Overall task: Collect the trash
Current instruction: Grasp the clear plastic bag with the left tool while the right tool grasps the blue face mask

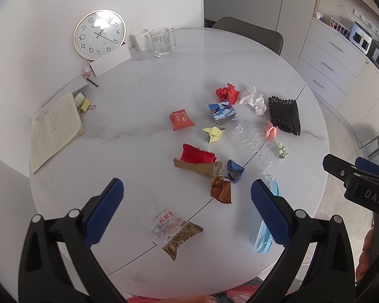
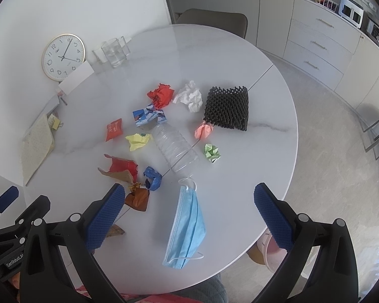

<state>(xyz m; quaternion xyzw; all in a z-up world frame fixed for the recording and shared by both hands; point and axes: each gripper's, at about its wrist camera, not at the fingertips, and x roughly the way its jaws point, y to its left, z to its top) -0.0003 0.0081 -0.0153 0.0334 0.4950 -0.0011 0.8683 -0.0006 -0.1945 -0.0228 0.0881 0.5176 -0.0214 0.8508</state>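
Hovering: you held both tongs above the near edge of a round white marble surface (image 2: 265, 101) strewn with litter; nothing had been picked up yet.
Left tongs (image 1: 187, 209): spread wide and empty, blue ribbed pads well apart, over a clear printed sachet (image 1: 164, 223) and a torn brown wrapper (image 1: 182, 240).
Right tongs (image 2: 189, 209): also spread wide and empty, with a blue face mask (image 2: 187, 229) lying between its pads, nearest you.
Key relation: the mask lay straight ahead of your right tongs, its long axis running roughly away from you, tilted slightly left at the far end, so the pads stood on either side of its narrow width. Your right hand was clearly the nearer one; from the left view the mask sat partly behind the right-hand pad.
Other trash: a crushed clear bottle (image 2: 174, 149) just beyond the mask's ear loop, a black foam net (image 2: 227, 108) farther back, and crumpled paper in red (image 2: 161, 94), white (image 2: 190, 96), yellow (image 2: 137, 140), pink (image 2: 203, 130) and green (image 2: 212, 152).
Not trash: a wall clock (image 1: 99, 34), a glass mug (image 1: 161, 41) and a notebook (image 1: 54, 128) stood at the far left.
Judgement: the mask looked like the easiest first grab, though thin cloth lying flat may need the pads pressed low.
Bin: I could not make one out for certain.
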